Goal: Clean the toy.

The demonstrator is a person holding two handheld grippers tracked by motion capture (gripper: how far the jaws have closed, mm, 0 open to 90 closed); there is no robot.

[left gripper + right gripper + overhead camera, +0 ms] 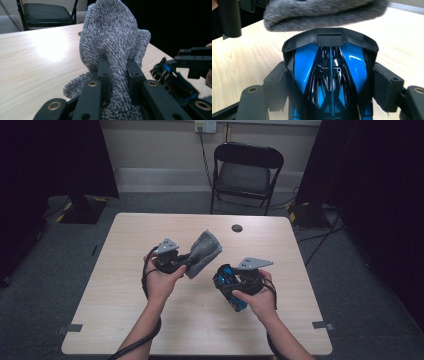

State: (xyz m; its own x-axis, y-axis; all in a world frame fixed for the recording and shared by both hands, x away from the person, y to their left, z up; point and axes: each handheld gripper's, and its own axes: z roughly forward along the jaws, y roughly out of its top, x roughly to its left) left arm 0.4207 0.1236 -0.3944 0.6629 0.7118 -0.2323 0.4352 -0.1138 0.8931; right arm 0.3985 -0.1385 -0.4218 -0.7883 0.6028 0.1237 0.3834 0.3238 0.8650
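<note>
Nearest the person, the right tool (231, 287) was clamped on a blue and black toy car (228, 285), its pads pressed against the car's flanks, holding it above the table (125, 320). Just beyond and to the left, the left tool (185, 261) was pinched tight on a grey fuzzy cloth (204, 252), which rose upright from between its jaws and stood clear of the tabletop. In the right gripper view the cloth (322, 12) hung just ahead of the car's nose (329, 37). Farther on, a small dark round disc (237, 228) sat in the table near its far edge, and a black folding chair (246, 172) stood behind, well apart.
</note>
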